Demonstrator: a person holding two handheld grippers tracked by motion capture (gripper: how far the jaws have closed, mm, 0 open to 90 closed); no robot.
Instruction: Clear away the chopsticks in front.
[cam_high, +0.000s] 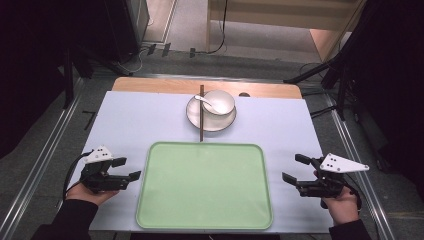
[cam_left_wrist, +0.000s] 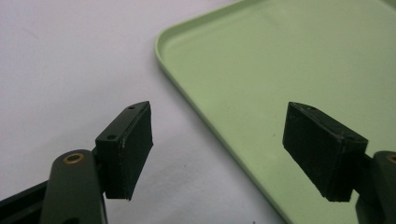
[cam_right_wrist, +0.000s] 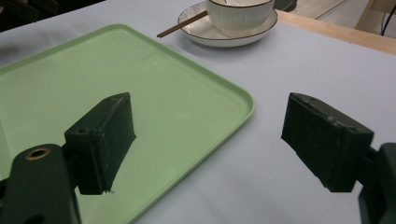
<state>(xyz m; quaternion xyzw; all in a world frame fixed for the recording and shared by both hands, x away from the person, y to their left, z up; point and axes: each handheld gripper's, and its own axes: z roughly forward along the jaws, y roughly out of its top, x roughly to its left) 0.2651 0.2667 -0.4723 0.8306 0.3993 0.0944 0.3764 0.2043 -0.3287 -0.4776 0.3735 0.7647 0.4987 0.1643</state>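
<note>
The green tray (cam_high: 205, 185) lies empty at the near middle of the table (cam_high: 125, 120), its long side facing the person. That leaves a wide flat space between the two hands, probably to receive the dishes. The left hand-held gripper (cam_high: 127, 169) rests just left of the tray and the right hand-held gripper (cam_high: 296, 168) just right of it. Both point inward toward the tray, a likely ready pose, since nothing is reached for yet.

Both are released. In the left gripper view the jaws stand wide apart with only the tray's corner (cam_left_wrist: 280, 70) and bare table between them. In the right gripper view the jaws are equally spread over the tray's right edge (cam_right_wrist: 140, 93), with nothing between them.

The tableware sits at the far middle, well apart from both grippers. A white bowl (cam_high: 218, 102) stands on a white plate (cam_high: 211, 120) with a dark rim line, so the two could be moved as one stack. A white spoon (cam_high: 206, 101) leans in the bowl, its handle to the left. Dark chopsticks (cam_high: 201, 115) lie across the plate's left side, pointing near-to-far, their near ends just short of the tray's far rim.

No brand, label or writing can be read on anything here.
</note>
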